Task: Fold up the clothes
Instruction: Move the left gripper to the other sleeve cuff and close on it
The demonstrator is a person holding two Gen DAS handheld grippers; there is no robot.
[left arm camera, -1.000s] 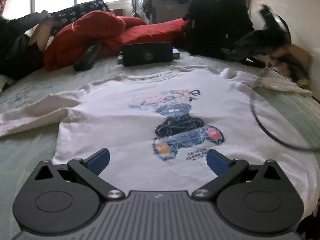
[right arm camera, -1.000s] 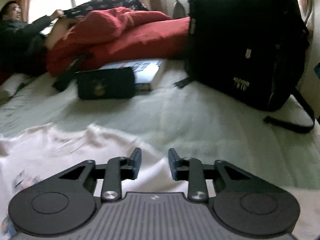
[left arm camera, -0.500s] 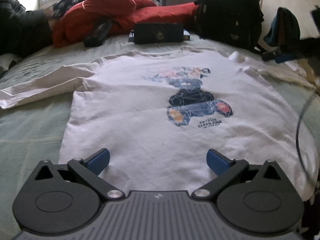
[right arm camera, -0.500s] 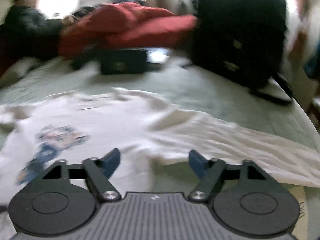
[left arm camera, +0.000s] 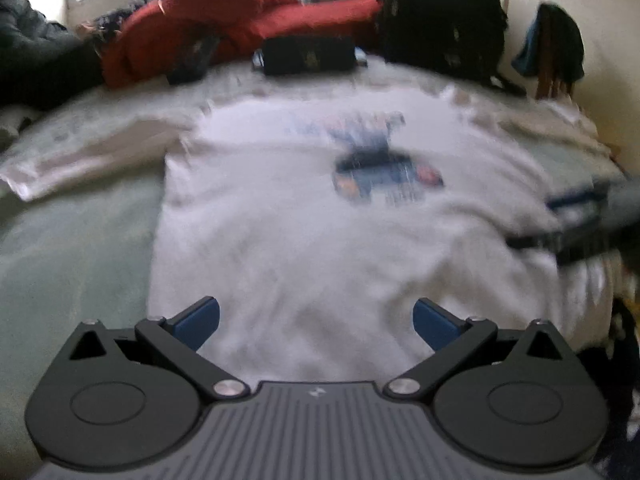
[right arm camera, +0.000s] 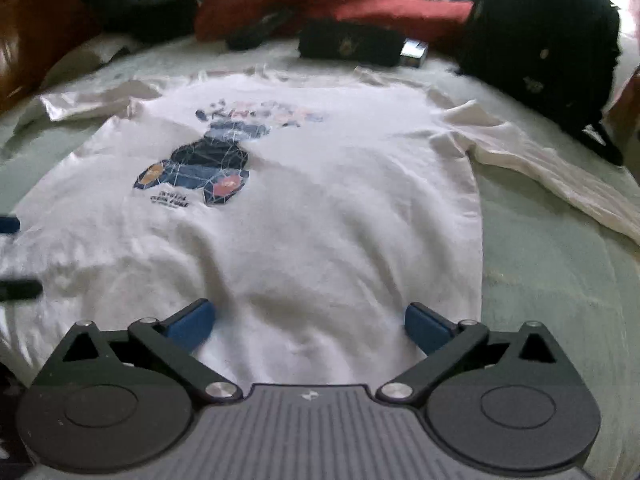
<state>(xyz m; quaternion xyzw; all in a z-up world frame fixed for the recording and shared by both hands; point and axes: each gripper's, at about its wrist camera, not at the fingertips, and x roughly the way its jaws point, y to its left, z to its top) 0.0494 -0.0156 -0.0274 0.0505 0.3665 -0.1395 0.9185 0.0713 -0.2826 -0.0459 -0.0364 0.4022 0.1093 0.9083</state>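
The white long-sleeved shirt (right arm camera: 320,200) lies flat and face up on the bed (right arm camera: 540,280), print (right arm camera: 200,168) uppermost, both sleeves spread outward, hem nearest the cameras; no fold is yet made. The left gripper (left arm camera: 316,320) has its jaws spread wide with nothing between the pads, poised over the hem toward the shirt's left side. The right gripper (right arm camera: 306,322) has its jaws opening, now spread wide and likewise empty, over the hem near the shirt's right edge. Judgement: the step in hand is taking hold of the hem for a first fold. To do it well, each gripper should pinch both layers close to its own hem corner, evenly spaced, then lift together so the cloth carries over square. The wrinkles above the hem (right arm camera: 280,280) should be drawn taut first. The black backpack (right arm camera: 540,40) and dark pouch (right arm camera: 348,46) beyond the collar lie apart from the shirt.
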